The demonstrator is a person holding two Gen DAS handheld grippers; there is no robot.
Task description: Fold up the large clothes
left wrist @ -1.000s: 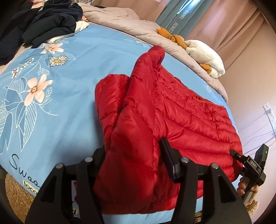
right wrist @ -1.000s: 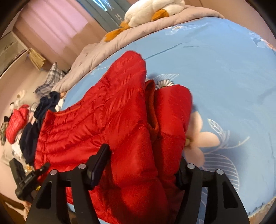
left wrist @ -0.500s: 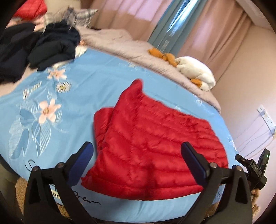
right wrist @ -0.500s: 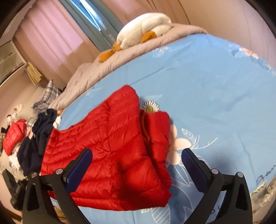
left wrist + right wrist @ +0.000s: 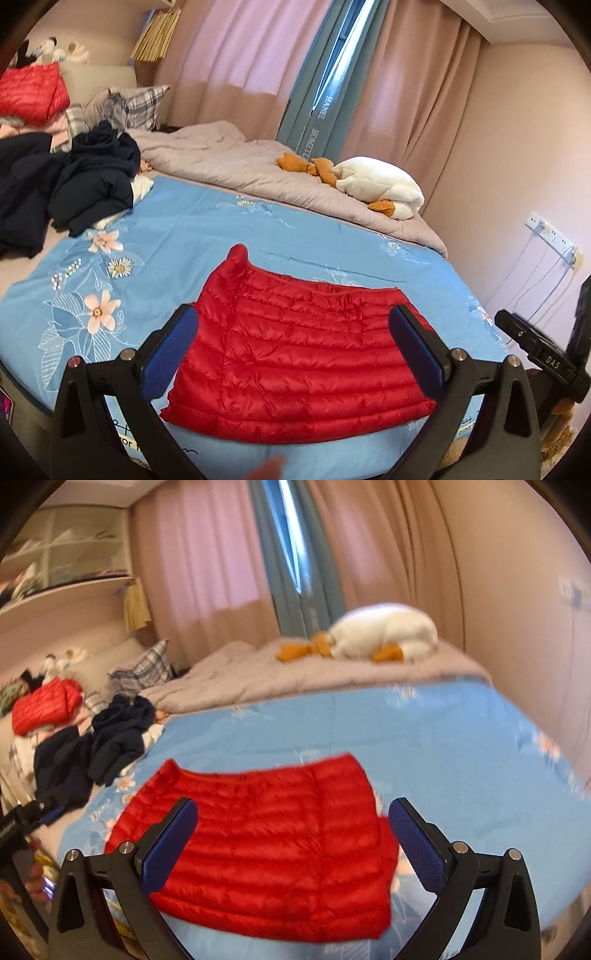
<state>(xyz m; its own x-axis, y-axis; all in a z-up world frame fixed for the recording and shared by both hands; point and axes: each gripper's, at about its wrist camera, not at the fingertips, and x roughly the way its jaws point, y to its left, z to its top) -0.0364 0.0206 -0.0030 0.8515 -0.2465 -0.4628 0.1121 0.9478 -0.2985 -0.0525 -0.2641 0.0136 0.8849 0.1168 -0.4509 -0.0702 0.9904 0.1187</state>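
A red quilted down jacket lies folded flat on the blue floral bedspread near the bed's front edge. It also shows in the right wrist view, with a sleeve edge tucked at its right side. My left gripper is open and empty, held above and back from the jacket. My right gripper is open and empty, also raised clear of the jacket. The right gripper's body shows at the right edge of the left wrist view.
A pile of dark navy clothes lies at the bed's left. A grey duvet and a white plush duck lie at the back. Another red jacket sits far left. The wall with sockets is on the right.
Both grippers let go of the red jacket, opened wide and pulled up and back. The jacket now lies flat on the bedspread.
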